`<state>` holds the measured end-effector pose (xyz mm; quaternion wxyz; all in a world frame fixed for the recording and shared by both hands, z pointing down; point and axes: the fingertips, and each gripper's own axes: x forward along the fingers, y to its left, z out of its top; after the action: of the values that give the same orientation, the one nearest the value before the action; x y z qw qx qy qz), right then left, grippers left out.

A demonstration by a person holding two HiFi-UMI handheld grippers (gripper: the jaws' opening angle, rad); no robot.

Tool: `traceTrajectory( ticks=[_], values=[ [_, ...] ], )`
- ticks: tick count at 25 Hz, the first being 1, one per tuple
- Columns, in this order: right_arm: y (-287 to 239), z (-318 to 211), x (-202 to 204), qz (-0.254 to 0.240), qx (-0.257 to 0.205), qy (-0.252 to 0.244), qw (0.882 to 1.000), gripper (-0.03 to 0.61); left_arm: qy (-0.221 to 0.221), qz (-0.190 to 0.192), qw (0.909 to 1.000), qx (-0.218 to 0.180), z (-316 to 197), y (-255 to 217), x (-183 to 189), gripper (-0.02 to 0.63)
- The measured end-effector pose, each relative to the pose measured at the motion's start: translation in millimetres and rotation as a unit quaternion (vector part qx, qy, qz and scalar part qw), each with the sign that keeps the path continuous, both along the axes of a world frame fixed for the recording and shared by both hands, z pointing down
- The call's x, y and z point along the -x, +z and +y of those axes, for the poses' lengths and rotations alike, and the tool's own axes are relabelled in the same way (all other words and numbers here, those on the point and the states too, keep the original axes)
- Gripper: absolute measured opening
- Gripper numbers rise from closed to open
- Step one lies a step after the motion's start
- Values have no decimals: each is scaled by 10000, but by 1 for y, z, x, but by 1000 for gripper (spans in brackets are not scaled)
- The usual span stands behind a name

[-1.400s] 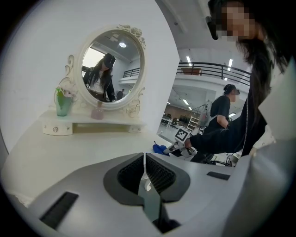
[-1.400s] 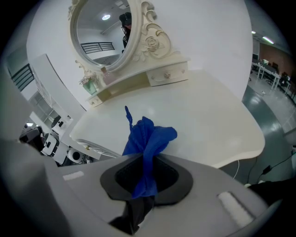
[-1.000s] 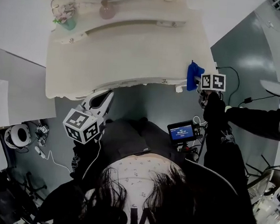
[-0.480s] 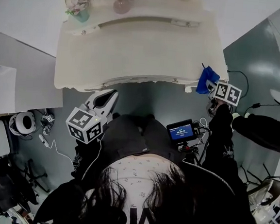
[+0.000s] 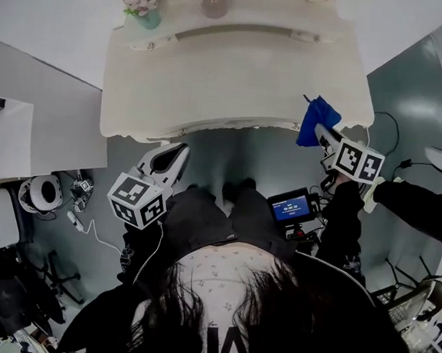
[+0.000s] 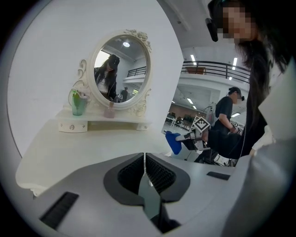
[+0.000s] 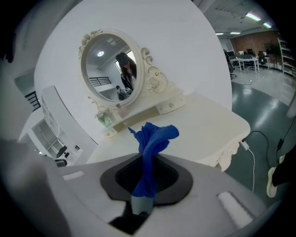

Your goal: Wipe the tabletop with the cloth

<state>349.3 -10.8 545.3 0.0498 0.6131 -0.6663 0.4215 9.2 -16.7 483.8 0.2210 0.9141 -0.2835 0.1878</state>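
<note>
The right gripper [image 5: 322, 131] clamps a blue cloth [image 5: 314, 117] at the table's [image 5: 238, 73] right front corner; the left gripper [image 5: 175, 154] (jaws together, empty) hangs off its front edge.

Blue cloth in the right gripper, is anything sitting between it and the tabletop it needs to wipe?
Nothing visible does. The crumpled blue cloth, clamped in the right gripper, is by the right front corner of the cream tabletop; the surface ahead is bare. The green cup stands far back.

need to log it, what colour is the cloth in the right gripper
Blue cloth; clearest in the right gripper view.
</note>
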Motion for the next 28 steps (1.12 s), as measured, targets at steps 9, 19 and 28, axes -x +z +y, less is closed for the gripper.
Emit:
traceTrajectory(
  ticks=[9,19,28],
  values=[
    [-61,-11,152,-265,-632,-64,9976,60,275,169,9994,-86,-16,-8,91,2],
    [-81,-8,327,-358,-827,-455,9949,60,575,338,9978,-40,-11,-1,195,2],
    [-77,40,389,-330,-563,-474,9967,60,1039,541,9931,106,14,6,210,2]
  ],
)
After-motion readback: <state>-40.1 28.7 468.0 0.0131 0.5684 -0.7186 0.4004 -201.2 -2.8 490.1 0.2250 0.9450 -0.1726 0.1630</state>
